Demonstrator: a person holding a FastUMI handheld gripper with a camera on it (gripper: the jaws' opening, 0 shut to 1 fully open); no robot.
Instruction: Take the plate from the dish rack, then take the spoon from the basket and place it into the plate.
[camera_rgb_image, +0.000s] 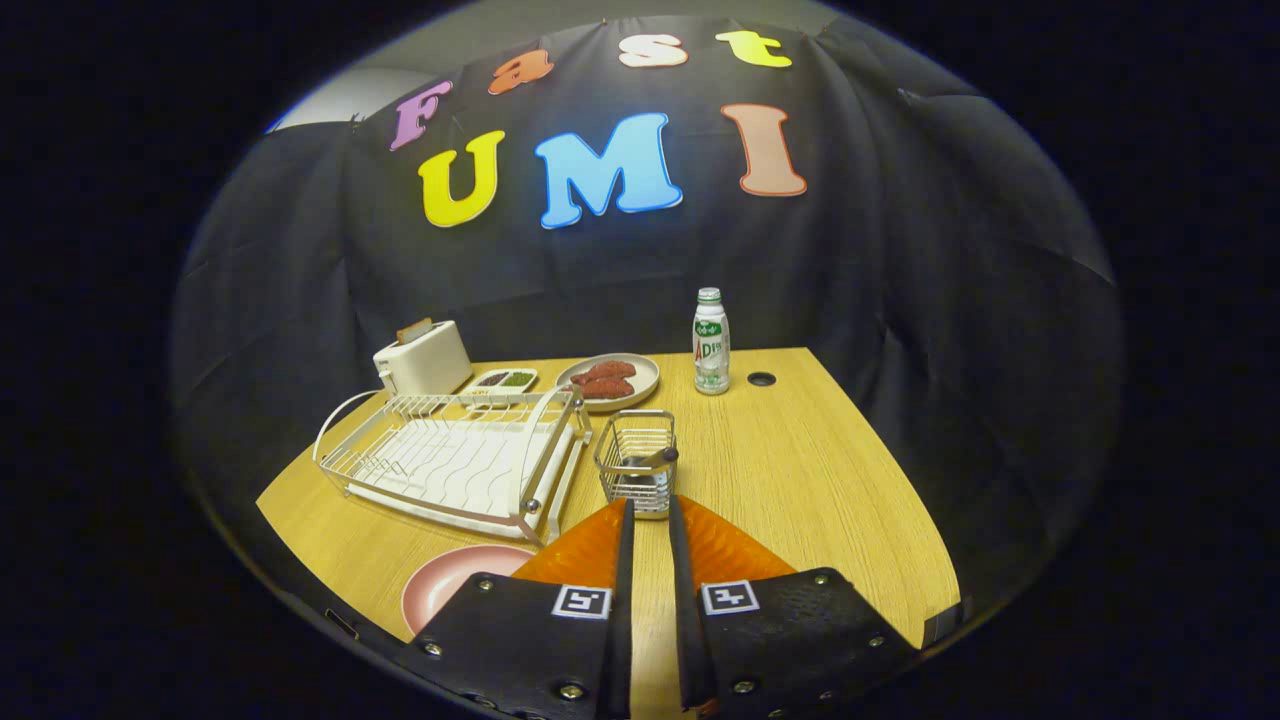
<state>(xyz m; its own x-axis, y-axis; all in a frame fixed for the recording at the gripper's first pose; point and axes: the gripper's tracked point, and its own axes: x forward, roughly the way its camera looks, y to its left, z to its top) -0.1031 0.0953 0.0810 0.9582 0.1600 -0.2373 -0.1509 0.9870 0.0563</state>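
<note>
- With the pink plate (450, 590) already lying flat on the wooden surface (800, 480), just left of the jaws and beneath them, the gripper (650, 510) hovers with its jaws nearly closed, a thin gap between them and nothing in their hold.
- Straight ahead of the jaws, right at their tips, stands the wire basket (637, 460); the spoon (655, 462) lies inside, its handle leaning toward the far right rim.
- Left of the jaws and ahead sits the white dish rack (450, 460), its slots empty, so the plate step looks done and the spoon is next in my judgement.
- Risk one: the jaws are too narrow as they stand. Go down like this and they may knock the basket's rim or shove the light basket away across the surface.
- Risk two: the spoon is thin and metallic, partly screened by the wires. A grip low on the handle could slip, or the bowl could snag on the wires and lift the basket with it.
- Risk three: the plate sits close to the surface's near edge, half hidden under the left jaw, so a blind drop could miss it.
- The spoon itself reads as small, dark and shiny; its bowl is hard to make out among the wires.
</note>
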